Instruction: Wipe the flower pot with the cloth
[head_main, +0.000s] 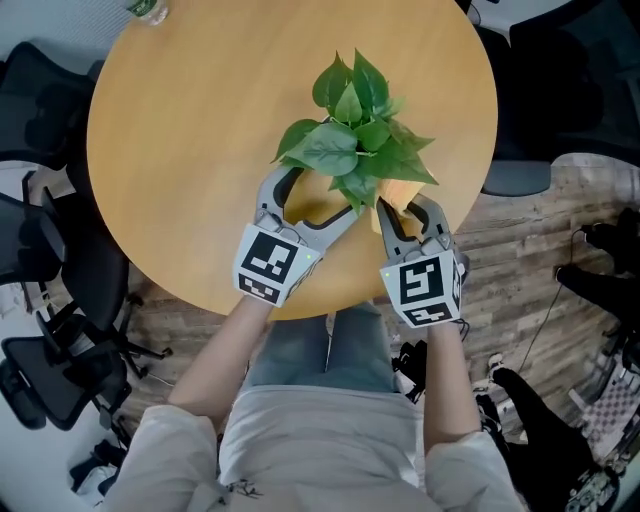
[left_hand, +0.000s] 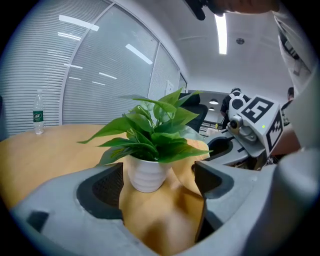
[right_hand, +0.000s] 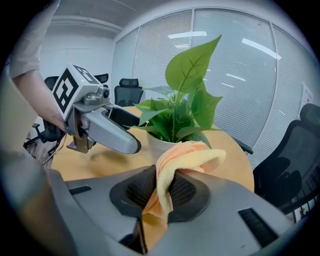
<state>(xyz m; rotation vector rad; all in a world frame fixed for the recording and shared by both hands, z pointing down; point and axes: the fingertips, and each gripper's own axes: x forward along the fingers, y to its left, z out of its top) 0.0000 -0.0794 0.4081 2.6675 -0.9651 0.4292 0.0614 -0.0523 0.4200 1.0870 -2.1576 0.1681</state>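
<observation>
A leafy green plant stands in a white ribbed pot on the round wooden table. From above, the leaves hide the pot. My left gripper is open, with the pot just ahead between its spread jaws in the left gripper view. My right gripper is shut on an orange cloth. The cloth's folded end lies against the side of the pot that faces my right gripper. That cloth also shows beside the pot's right side in the left gripper view.
A water bottle stands at the table's far edge, well away from the plant. Black office chairs stand to the left, and another chair is at the right. The table's near edge lies just under both grippers.
</observation>
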